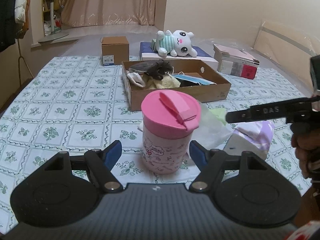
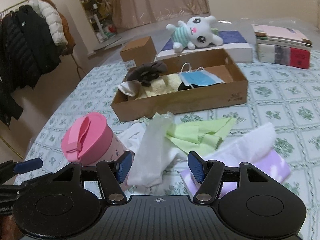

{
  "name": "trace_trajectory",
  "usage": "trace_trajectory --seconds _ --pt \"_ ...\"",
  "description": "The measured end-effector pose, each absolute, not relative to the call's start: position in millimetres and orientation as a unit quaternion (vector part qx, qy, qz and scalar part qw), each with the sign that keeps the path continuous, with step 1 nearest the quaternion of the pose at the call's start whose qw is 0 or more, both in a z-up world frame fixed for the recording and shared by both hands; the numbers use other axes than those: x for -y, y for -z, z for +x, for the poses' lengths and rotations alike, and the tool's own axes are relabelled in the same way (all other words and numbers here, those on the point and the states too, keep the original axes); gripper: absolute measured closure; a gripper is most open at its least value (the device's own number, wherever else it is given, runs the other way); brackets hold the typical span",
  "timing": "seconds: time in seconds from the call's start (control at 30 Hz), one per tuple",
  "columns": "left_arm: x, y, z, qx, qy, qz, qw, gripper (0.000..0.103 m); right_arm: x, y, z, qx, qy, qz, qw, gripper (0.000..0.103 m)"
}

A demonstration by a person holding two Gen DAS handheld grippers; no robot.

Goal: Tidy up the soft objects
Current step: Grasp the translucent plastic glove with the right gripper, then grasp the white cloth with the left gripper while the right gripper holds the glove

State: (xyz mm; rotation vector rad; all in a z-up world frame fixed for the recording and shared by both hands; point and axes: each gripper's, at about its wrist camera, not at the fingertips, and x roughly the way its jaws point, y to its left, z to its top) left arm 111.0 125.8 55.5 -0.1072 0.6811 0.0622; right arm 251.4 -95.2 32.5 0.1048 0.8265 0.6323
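pink cup [image 1: 169, 132]: base partly behind the left gripper [image 1: 155, 153] fingers; it hides most of the white cloth [image 1: 212, 128] behind. black item [image 2: 185, 87] in cardboard box [image 2: 180, 102] mostly under blue mask [image 2: 198, 78], identity unclear. box label print [image 2: 233, 97] too small to read. purple packet [image 2: 276, 166] blurred, partly behind the right gripper [image 2: 160, 167].
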Motion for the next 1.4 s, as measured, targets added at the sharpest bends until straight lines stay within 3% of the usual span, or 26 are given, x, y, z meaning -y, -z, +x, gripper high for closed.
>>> trace_trajectory --seconds 0.37,0.47,0.6,0.67,1.07,1.27,1.4 --pt "-139 -47 120 -0.333 -0.029 -0.064 0.94 0.031 53 -2 288 -0.43 -0.324 -0.002 0.843 0.045" --pt "-144 -45 121 -0.333 -0.032 -0.065 0.94 0.032 47 6 296 -0.441 -0.327 -0.01 0.836 0.057" --pt "-148 -45 120 -0.335 -0.035 -0.065 0.939 0.032 45 11 299 -0.448 -0.333 -0.01 0.83 0.098" --pt "-149 -47 120 -0.334 -0.034 -0.063 0.94 0.032 50 7 299 -0.442 -0.332 -0.004 0.833 0.102" --pt "-135 -73 114 -0.315 -0.014 -0.028 0.949 0.032 102 -67 281 -0.355 -0.312 -0.017 0.881 0.102" --pt "-103 -68 107 -0.316 0.003 -0.024 0.949 0.033 133 -78 270 -0.338 -0.288 -0.009 0.896 0.102" --pt "-73 -52 110 -0.318 0.005 -0.006 0.948 0.041 154 -75 260 -0.333 -0.273 0.015 0.902 0.102"
